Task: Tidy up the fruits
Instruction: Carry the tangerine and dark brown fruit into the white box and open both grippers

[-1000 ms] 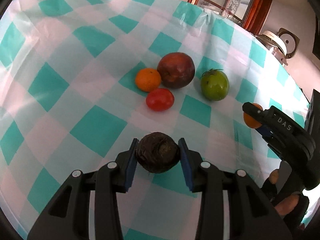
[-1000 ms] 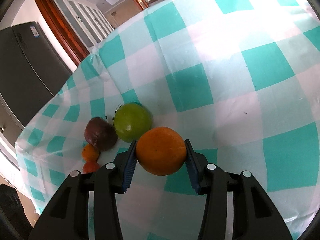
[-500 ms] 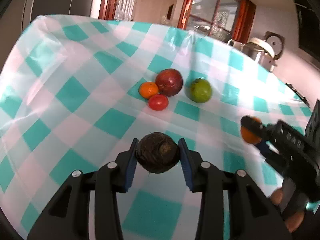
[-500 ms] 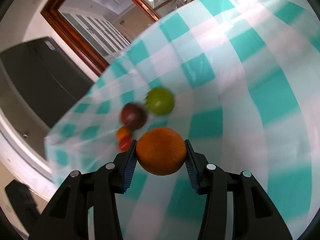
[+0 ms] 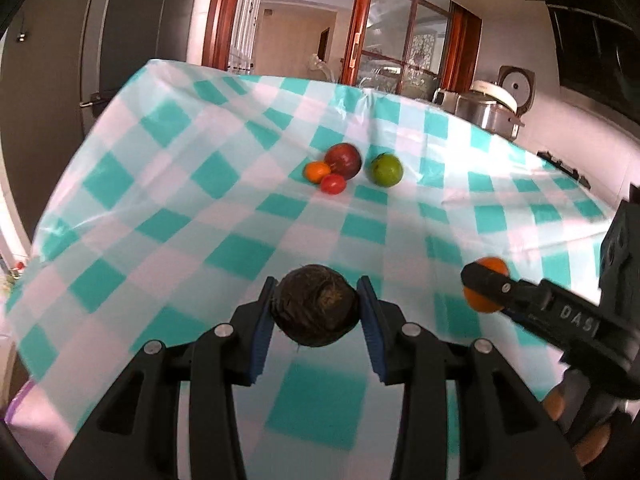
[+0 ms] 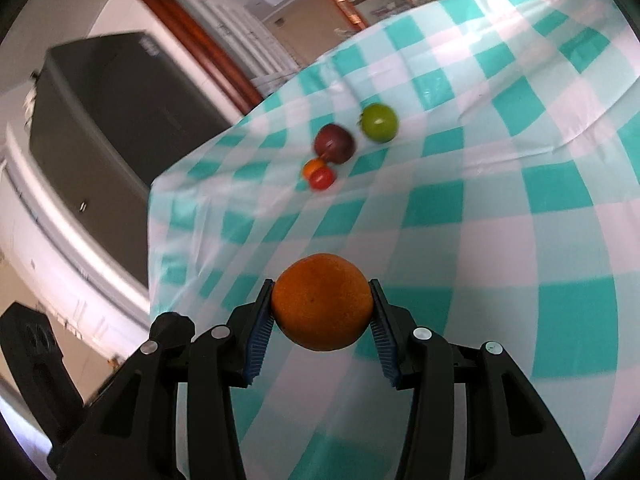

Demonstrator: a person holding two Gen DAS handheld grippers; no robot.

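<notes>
Both hand-held grippers (image 5: pixel 316 312) (image 6: pixel 322 308) clamped (loaded)

"DAS", partly cut off, on the right gripper (image 5: pixel 486 290) arm.

The tablecloth (image 5: pixel 224 208) looked like thin, slightly glossy plastic sheeting, creased and translucent at its edges. The left gripper (image 5: pixel 316 312) was matt black plastic with ribbed blue pads (image 5: pixel 260 332) and small shiny metal screws; it pinched a dark brown fruit (image 5: pixel 314 310) with a rough, fibrous, dull skin. The right gripper (image 6: pixel 322 308), of the same matt plastic, clamped an orange (image 6: pixel 322 300) whose peel was finely pitted and matt. The green fruit (image 5: pixel 386 169) and the red tomato (image 5: pixel 333 184) looked smooth and shiny. The door frame (image 5: pixel 218 12) was glossy varnished wood.
</notes>
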